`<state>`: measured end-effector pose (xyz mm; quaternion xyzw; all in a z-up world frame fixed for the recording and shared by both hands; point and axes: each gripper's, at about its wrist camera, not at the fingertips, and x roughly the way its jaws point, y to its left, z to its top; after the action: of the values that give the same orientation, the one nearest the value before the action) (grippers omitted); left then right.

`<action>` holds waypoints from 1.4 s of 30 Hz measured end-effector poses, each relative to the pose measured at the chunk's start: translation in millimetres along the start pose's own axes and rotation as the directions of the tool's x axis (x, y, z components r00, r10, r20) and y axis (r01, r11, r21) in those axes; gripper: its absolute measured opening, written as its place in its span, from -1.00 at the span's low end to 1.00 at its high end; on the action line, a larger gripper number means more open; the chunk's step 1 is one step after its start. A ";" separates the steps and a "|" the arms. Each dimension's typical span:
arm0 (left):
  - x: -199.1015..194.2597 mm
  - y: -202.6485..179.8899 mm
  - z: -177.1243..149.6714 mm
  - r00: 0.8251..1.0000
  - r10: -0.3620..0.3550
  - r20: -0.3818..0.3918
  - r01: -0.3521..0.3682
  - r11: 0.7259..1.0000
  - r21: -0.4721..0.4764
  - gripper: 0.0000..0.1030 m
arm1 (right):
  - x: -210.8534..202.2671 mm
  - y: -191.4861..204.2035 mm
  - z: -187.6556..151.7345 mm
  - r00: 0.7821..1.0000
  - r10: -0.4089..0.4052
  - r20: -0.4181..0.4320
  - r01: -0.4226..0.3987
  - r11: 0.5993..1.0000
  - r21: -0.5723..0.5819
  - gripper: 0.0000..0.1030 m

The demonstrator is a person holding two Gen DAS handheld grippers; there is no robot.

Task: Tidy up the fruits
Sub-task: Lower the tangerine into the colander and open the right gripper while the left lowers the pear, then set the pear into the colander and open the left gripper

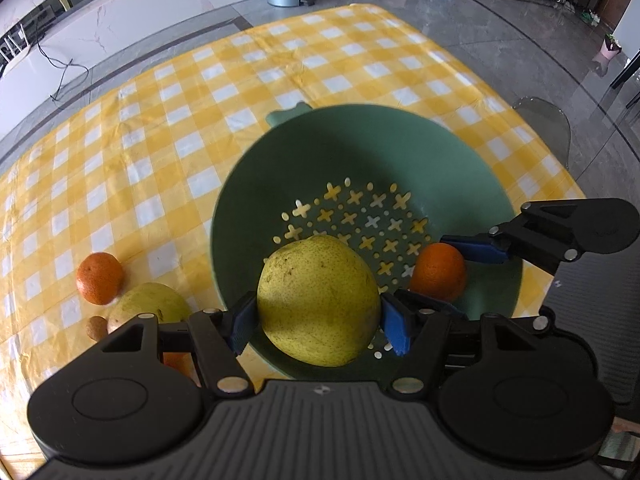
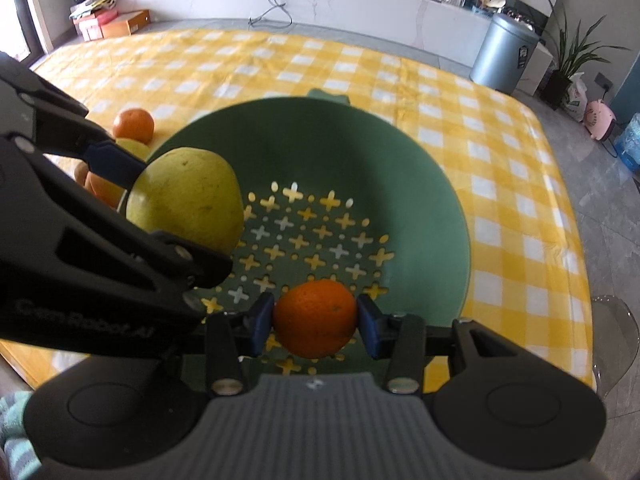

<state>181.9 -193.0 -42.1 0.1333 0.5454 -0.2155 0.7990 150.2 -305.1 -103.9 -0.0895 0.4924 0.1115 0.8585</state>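
Note:
My left gripper (image 1: 318, 320) is shut on a yellow-green pear (image 1: 318, 300), held over the near side of a green perforated colander (image 1: 320, 148). My right gripper (image 2: 316, 324) is shut on an orange (image 2: 314, 318), also held inside the colander (image 2: 420, 184). In the left wrist view the right gripper (image 1: 444, 266) comes in from the right with the orange (image 1: 438, 270) between its blue pads. In the right wrist view the left gripper's fingers (image 2: 114, 162) clamp the pear (image 2: 188, 196) at the left. Nothing else lies in the colander.
Left of the colander on the yellow checked tablecloth (image 1: 160, 120) lie an orange (image 1: 100, 278), a second pear (image 1: 148, 306) and a small brown fruit (image 1: 96, 326). Another orange (image 2: 102, 190) sits beside them. A grey bin (image 2: 504, 52) stands on the floor beyond the table.

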 end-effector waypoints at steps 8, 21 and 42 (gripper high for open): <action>8.3 -2.4 -0.2 1.000 -0.001 -0.004 0.001 1.000 -0.003 0.43 | 2.9 3.5 0.0 1.000 -0.016 -0.023 0.016 1.000 -0.011 -0.20; 17.2 -3.1 -0.1 0.999 -0.041 -0.029 0.040 0.999 -0.022 0.43 | 0.9 5.7 -1.2 0.997 -0.068 -0.047 0.065 0.995 -0.073 -0.18; 14.2 2.1 8.6 0.994 -0.070 -0.081 0.060 0.992 -0.111 0.44 | -30.7 2.2 -1.3 0.994 -0.107 0.027 0.108 0.991 -0.078 0.20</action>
<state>194.4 -197.9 -52.1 0.0808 0.5939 -0.2055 0.7736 133.5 -306.4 -78.1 -0.1485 0.4723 0.0855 0.8646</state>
